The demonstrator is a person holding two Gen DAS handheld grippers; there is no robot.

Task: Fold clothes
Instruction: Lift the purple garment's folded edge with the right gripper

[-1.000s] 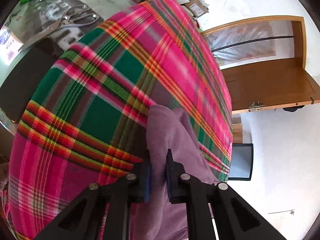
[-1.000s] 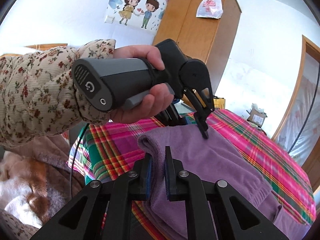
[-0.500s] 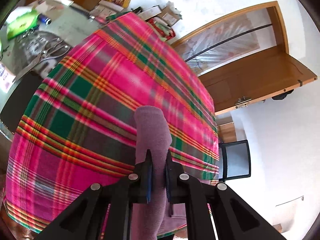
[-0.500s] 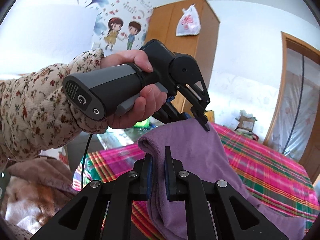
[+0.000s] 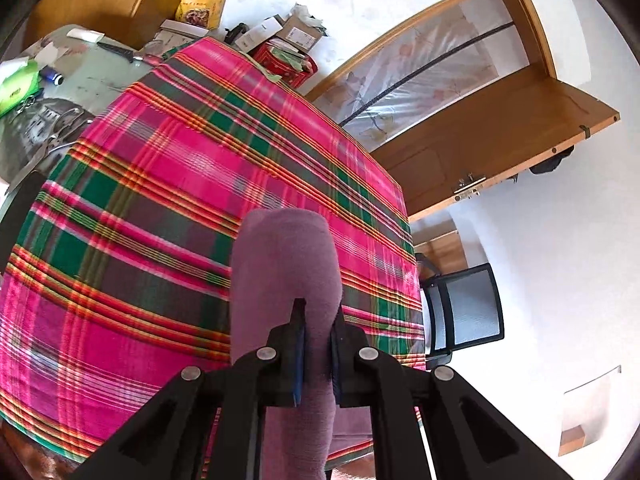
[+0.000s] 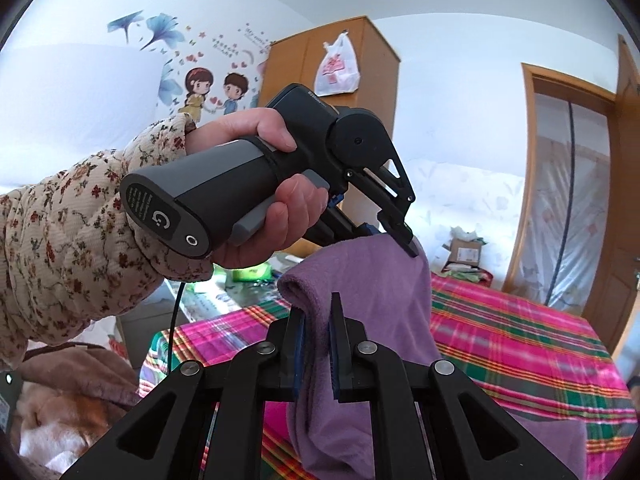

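Note:
A purple fleece garment (image 6: 376, 280) hangs in the air above the plaid-covered table (image 6: 520, 332). My right gripper (image 6: 318, 320) is shut on a folded edge of it. My left gripper (image 6: 400, 236), held by a hand in a floral sleeve, is shut on the other upper corner. In the left wrist view the left gripper (image 5: 318, 320) pinches a bunched fold of the purple garment (image 5: 286, 256) over the pink and green cloth (image 5: 160, 208). The garment's lower end trails onto the table at the right (image 6: 560, 436).
A grey side table (image 5: 92, 76) with scissors, a knife and a green packet stands beyond the cloth. Boxes (image 5: 280, 36) are piled at the far end. An open wooden door (image 5: 500, 140) and a black chair (image 5: 468, 308) are to the right. A wardrobe (image 6: 332, 64) stands behind.
Both grippers have risen with the purple garment, lifting it off the plaid cloth so it now hangs. The table looks farther below than before.

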